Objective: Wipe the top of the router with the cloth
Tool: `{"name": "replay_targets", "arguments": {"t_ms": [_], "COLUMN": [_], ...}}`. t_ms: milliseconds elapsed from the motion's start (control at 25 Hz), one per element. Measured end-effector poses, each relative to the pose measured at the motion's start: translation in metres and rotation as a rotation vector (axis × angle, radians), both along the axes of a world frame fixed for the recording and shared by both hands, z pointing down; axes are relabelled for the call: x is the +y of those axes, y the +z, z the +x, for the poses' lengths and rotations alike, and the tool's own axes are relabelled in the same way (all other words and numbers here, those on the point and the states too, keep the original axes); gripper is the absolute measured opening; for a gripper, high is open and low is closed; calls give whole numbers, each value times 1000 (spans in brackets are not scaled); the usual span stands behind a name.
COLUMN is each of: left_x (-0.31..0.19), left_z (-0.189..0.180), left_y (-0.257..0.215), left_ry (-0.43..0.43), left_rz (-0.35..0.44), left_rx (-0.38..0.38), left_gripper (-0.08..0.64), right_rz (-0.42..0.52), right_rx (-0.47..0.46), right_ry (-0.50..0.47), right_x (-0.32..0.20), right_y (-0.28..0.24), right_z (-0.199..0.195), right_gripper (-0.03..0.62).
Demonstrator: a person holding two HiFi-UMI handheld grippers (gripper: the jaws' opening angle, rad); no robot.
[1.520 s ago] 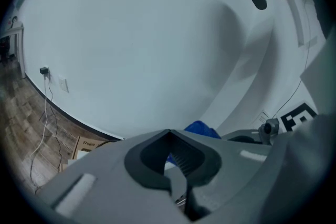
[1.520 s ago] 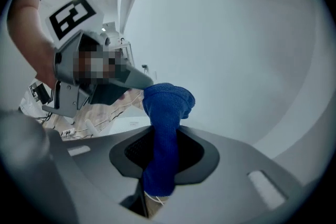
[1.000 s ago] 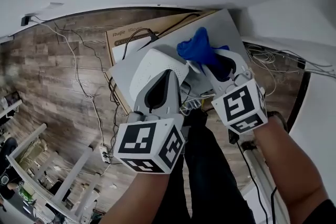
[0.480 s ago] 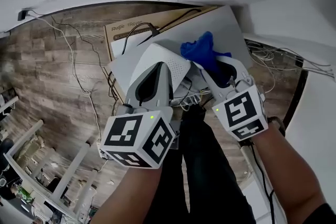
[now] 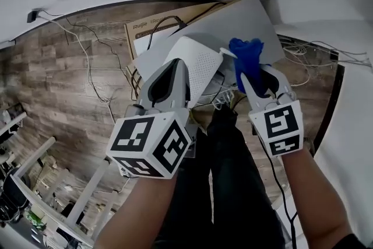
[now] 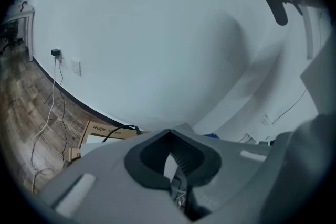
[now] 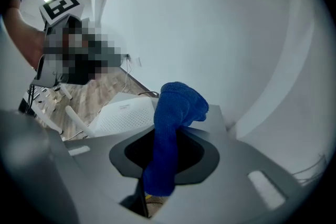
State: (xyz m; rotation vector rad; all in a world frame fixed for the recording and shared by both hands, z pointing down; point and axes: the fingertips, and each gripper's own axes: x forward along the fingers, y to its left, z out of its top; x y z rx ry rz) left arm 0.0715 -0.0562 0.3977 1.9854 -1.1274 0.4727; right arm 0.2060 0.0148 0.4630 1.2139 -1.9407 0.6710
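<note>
- Blue cloth [image 5: 247,58] sits bunched in the right gripper's [image 5: 252,70] closed jaws, just right of the router [image 5: 201,61], off its top.
- Left gripper [image 5: 176,67] is clamped on the tilted white router's near edge.

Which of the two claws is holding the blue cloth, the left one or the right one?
The right claw: the blue cloth sticks up from between its jaws. The left claw grips the white router instead.
</note>
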Motion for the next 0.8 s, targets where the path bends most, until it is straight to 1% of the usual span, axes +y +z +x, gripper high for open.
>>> {"name": "replay_targets", "arguments": {"t_ms": [160, 280, 360, 440, 600, 680, 800], "left_x": [11, 17, 23, 29, 41, 50, 65], "left_z": [-9, -19, -27, -38, -65, -79, -97], "left_y": [-22, -32, -33, -30, -8, 6, 18], "left_ry": [37, 50, 51, 45, 21, 9, -11], "left_rz": [25, 41, 46, 39, 25, 14, -8], "left_rx": [13, 23, 23, 13, -12, -22, -32], "left_gripper": [0, 0, 0, 0, 0, 0, 0], "right_rz": [63, 84, 70, 41, -7, -7, -7], "right_rx": [-2, 8, 36, 69, 100, 104, 91], "right_ry": [55, 49, 21, -12, -55, -72, -72], "right_x": [10, 21, 32, 42, 51, 54, 60], "right_y": [-40, -51, -36, -9, 40, 50, 54], "right_z": [-7, -21, -32, -42, -59, -70, -85], "right_gripper": [114, 114, 114, 114, 114, 114, 114]}}
